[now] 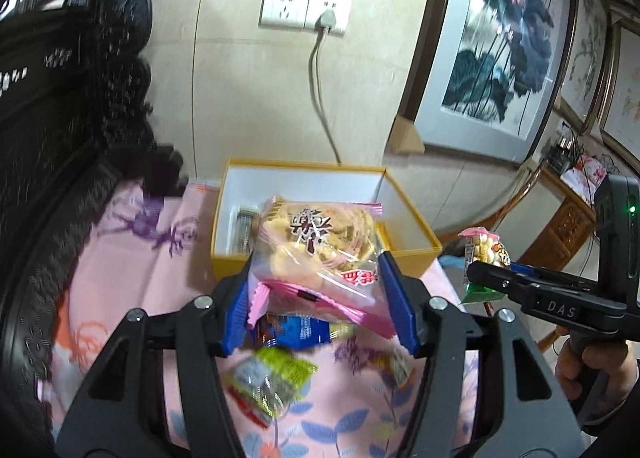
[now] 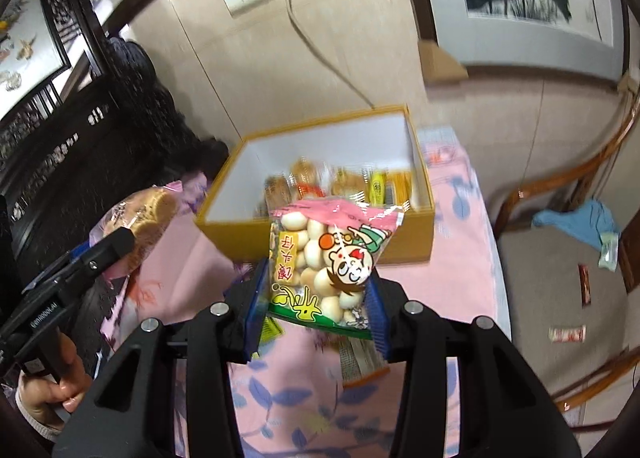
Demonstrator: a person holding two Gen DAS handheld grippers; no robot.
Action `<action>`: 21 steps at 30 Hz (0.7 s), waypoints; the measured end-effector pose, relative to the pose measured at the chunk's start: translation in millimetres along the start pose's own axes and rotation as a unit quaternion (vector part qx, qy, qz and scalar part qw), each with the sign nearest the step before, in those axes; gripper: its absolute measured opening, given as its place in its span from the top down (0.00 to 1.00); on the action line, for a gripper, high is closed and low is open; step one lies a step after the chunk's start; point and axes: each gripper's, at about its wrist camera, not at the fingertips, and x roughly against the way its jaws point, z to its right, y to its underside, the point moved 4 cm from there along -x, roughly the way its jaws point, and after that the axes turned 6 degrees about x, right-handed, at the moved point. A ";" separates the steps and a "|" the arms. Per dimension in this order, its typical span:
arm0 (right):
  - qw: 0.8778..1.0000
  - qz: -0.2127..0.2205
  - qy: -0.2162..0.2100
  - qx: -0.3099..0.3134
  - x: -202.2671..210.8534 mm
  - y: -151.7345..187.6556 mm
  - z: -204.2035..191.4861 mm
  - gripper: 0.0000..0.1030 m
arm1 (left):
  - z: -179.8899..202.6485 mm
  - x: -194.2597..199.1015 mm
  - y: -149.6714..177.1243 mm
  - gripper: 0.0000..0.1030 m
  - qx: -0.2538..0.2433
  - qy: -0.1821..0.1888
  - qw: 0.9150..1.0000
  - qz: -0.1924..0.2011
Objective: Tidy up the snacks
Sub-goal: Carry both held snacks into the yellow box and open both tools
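Nearest the lens in the left wrist view: left gripper (image 1: 320, 298), blue pads clamped on the sides of a clear, pink-edged plastic packet of round golden crackers (image 1: 316, 246). The packet is held in the air above the pink floral tablecloth (image 1: 120, 278), just near of the yellow cardboard box with white lining (image 1: 412, 234).

The right gripper (image 2: 316, 310) is likewise clenched on a clear plastic bag of small pale ball biscuits with a cartoon-face print (image 2: 332, 258), gripped across its lower half, also in front of the box. Several wrapped snacks are already seen inside the box at its far right. More loose wrappers are left on the cloth below the left gripper, including a green-yellow foil packet (image 1: 272, 378) and a blue one (image 1: 296, 330).

Handling judgement: both packs are light, air-filled and crinkly, so the film is likely slippery and the contents brittle. Crackers would be crushed by a hard squeeze. Hold is best taken across the width near a crimped end seal, as is roughly done now, with light pressure. The packs are expected to swing and sag when tilted.
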 end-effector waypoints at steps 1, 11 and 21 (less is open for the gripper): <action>1.000 0.010 0.001 0.004 1.5 -8.5 -0.7 0.57 | 1.3 0.5 -5.0 0.42 -0.002 0.001 1.000 0.006; 0.997 0.073 0.010 0.028 -1.2 -78.5 -1.6 0.57 | 17.6 -30.1 -72.5 0.42 -0.024 -0.022 0.999 0.035; 0.994 0.090 0.029 0.047 -21.7 -122.2 5.8 0.57 | 13.9 -87.3 -112.1 0.42 -0.020 -0.050 0.998 0.014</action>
